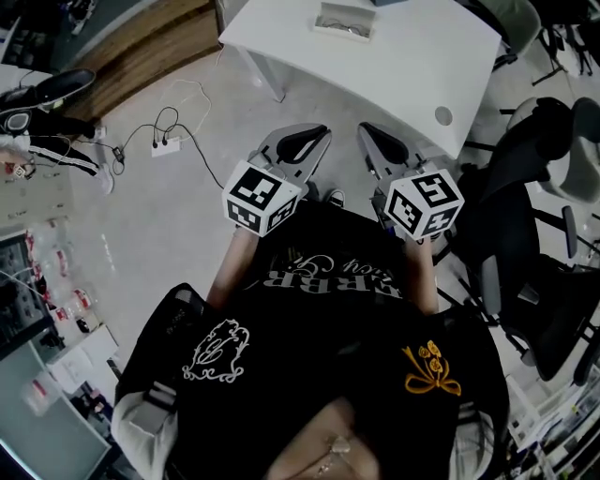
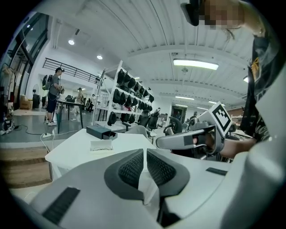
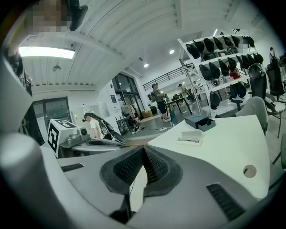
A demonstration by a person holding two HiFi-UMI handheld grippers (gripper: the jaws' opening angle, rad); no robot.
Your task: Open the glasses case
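Observation:
A white table [image 1: 412, 56] stands ahead of me. On its far side lies a dark box-shaped case [image 2: 102, 131] [image 3: 202, 121]. Just in front of it sits a pale flat tray with glasses [image 1: 343, 21] [image 2: 102, 145] [image 3: 191, 137]. Both grippers hang in the air short of the table's near edge, well away from these things. My left gripper [image 1: 317, 133] [image 2: 145, 154] is shut, its pads meeting with nothing between them. My right gripper [image 1: 367, 131] [image 3: 143, 152] is shut and empty too. The two are side by side, so the right gripper [image 2: 187, 139] shows in the left gripper view and the left gripper [image 3: 89, 144] in the right gripper view.
Black office chairs [image 1: 530, 197] crowd the right side by the table's corner. A power strip with cables [image 1: 167, 145] lies on the floor at the left, near a wooden step [image 1: 141, 52]. Shelves of dark bags [image 2: 129, 91] and people [image 2: 53, 94] stand far behind the table.

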